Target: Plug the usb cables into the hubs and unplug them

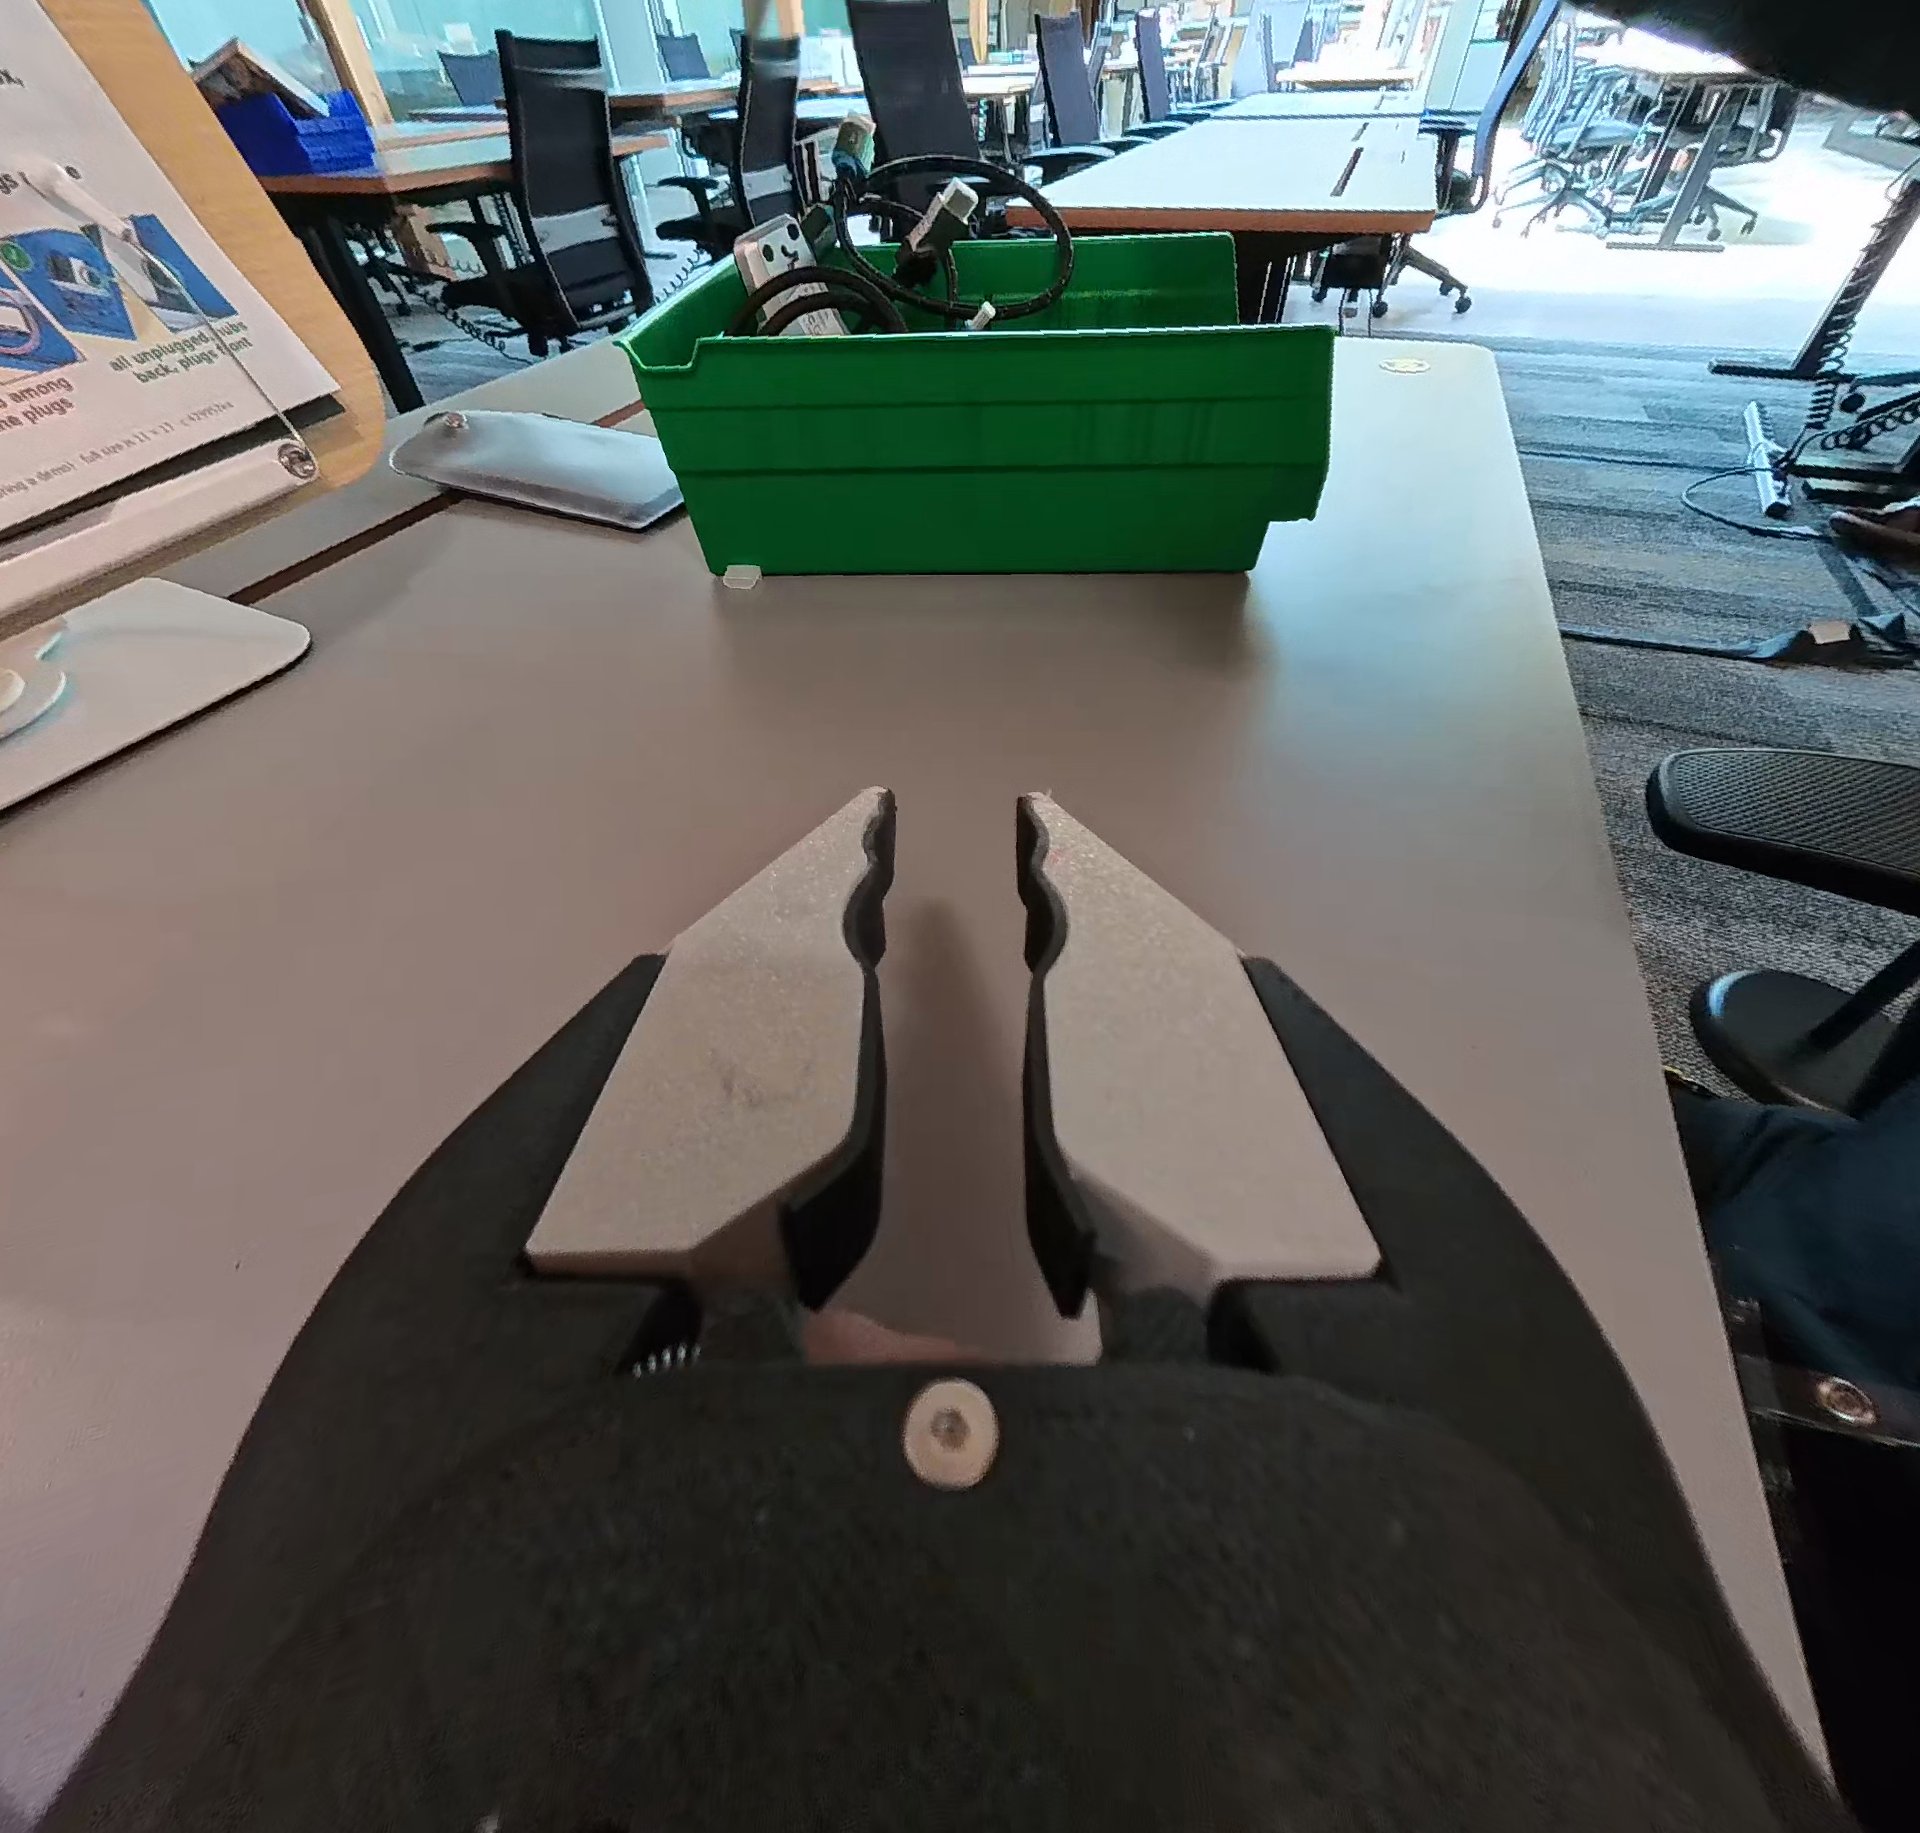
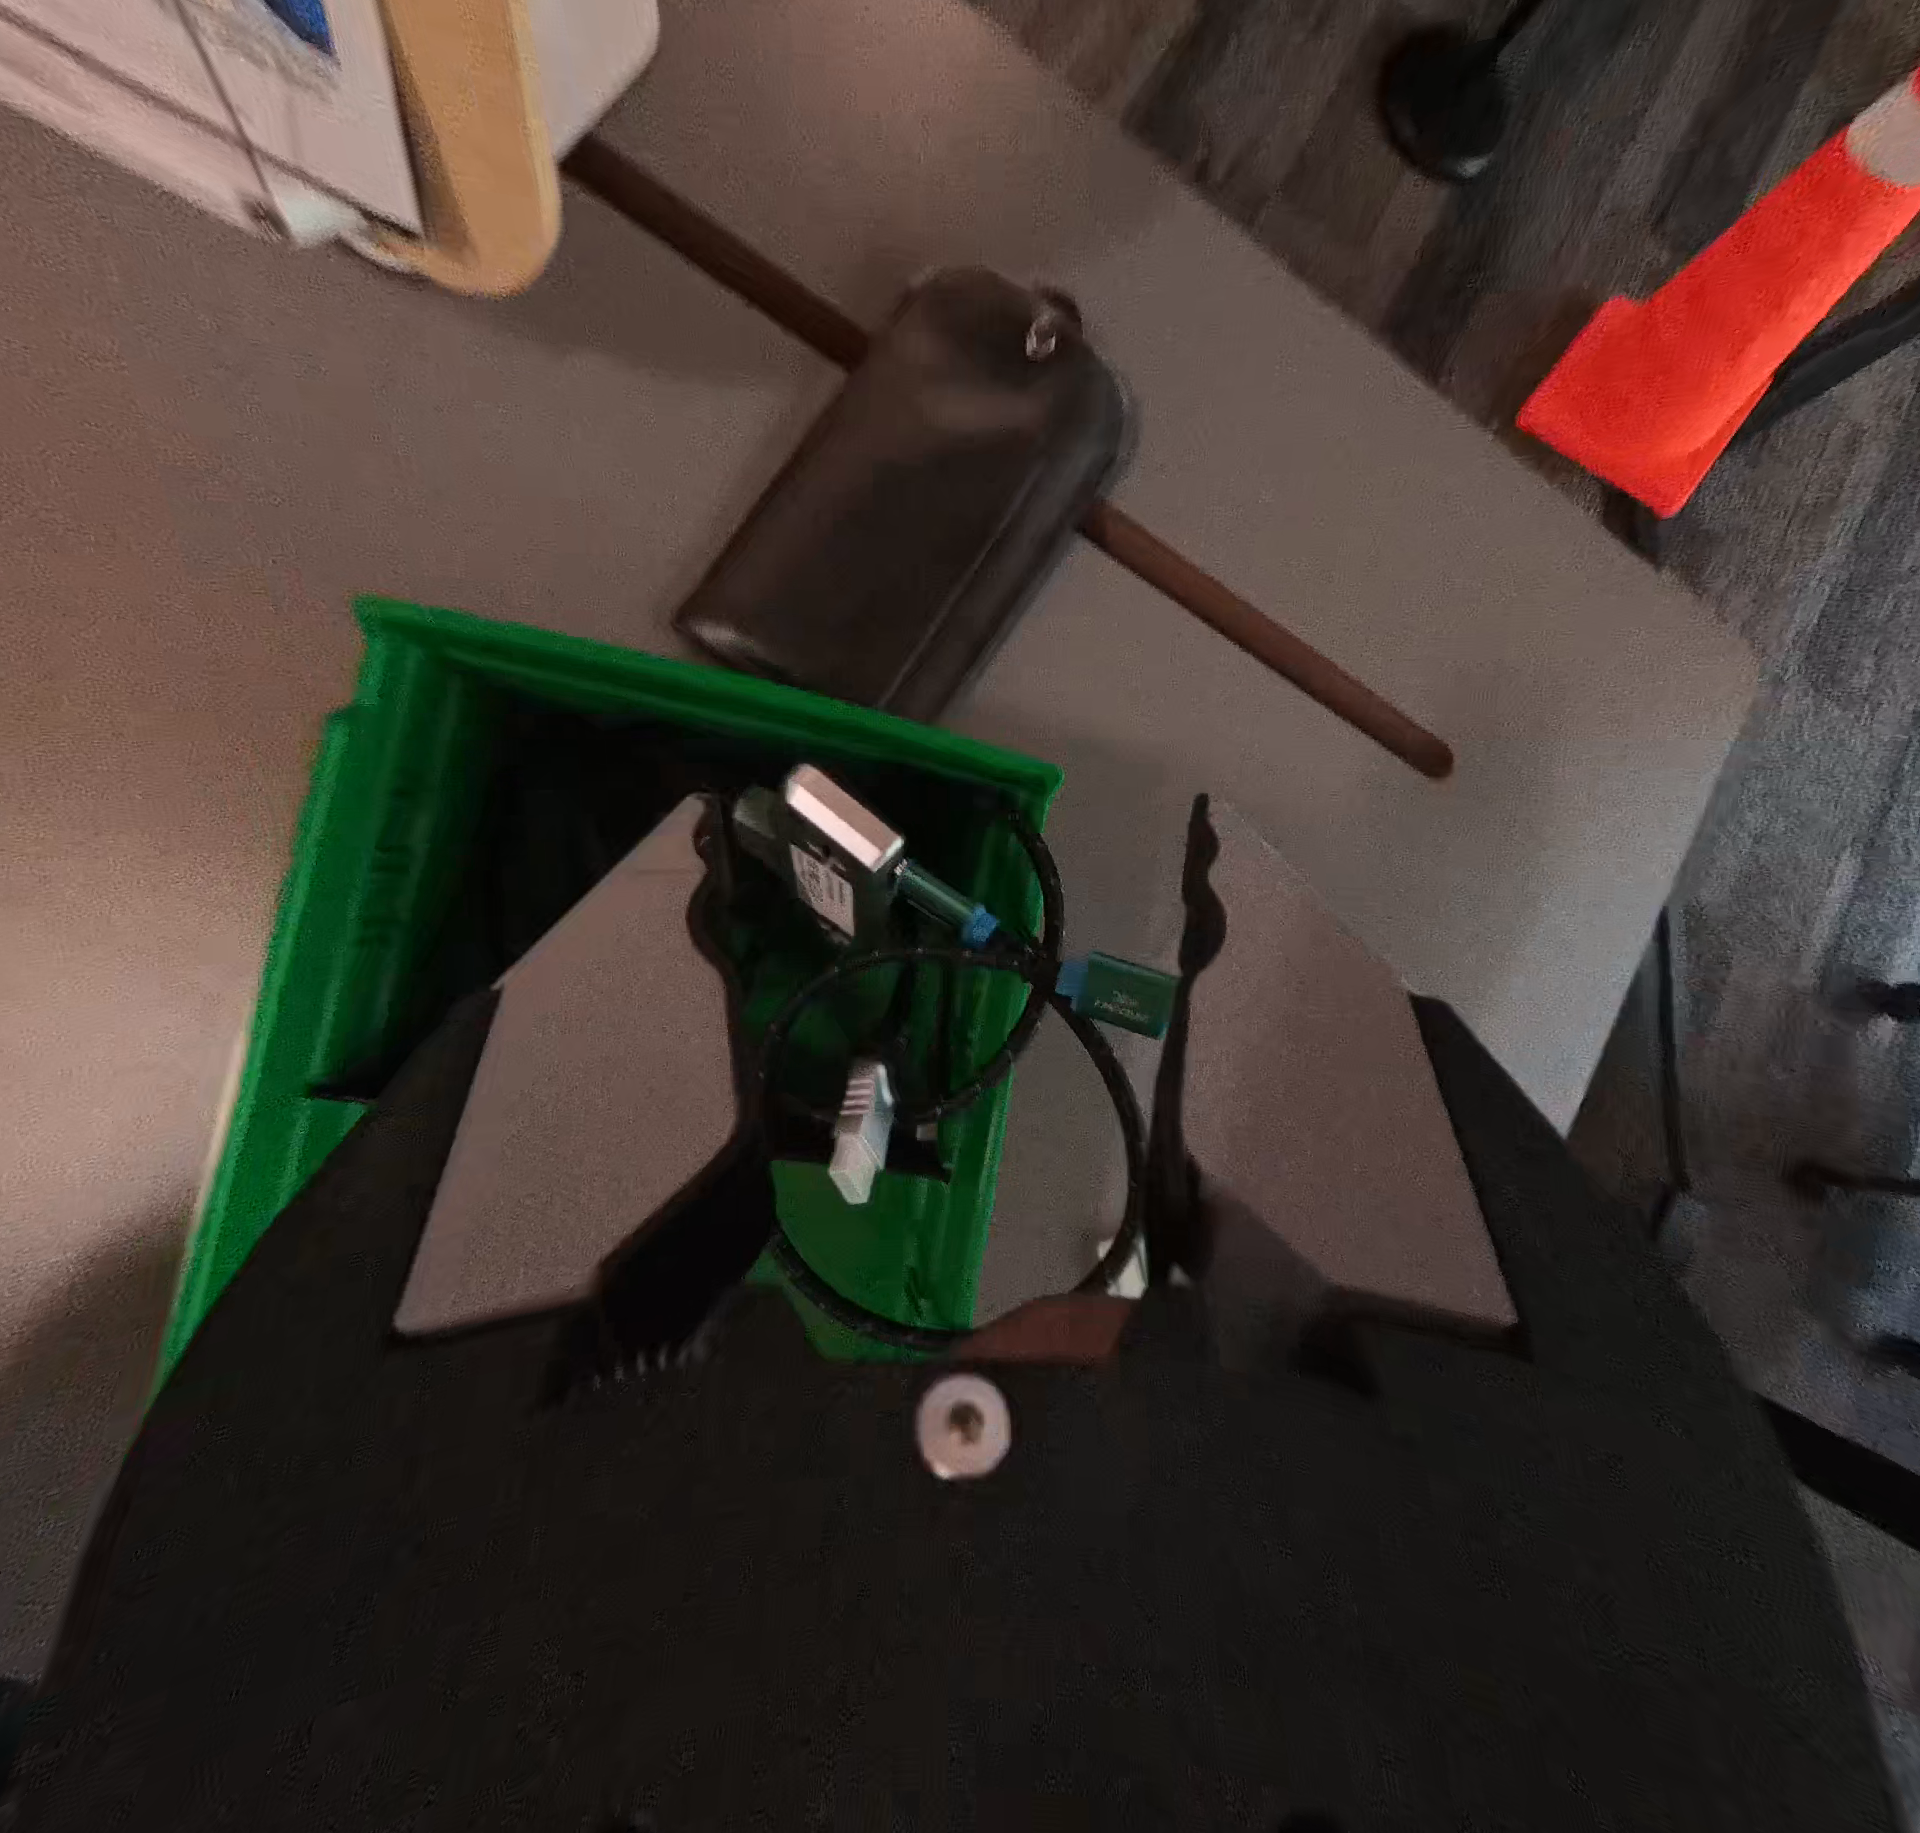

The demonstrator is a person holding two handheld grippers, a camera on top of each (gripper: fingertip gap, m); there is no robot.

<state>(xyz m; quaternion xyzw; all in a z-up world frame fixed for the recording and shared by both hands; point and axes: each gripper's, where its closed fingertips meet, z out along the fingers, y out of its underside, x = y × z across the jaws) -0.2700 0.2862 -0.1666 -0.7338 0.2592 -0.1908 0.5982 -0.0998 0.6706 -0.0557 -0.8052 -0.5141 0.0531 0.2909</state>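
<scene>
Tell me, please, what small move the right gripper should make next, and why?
Probably close the right gripper on the black cables: its jaws stand wide open above the green bin, and the cables lie between its fingers. The view is blurred, so close slowly.

One green bin, one cable tangle, one sign stand, one orange cone.

An open-plan office: rows of desks and mesh chairs (carpeted floor).
</scene>
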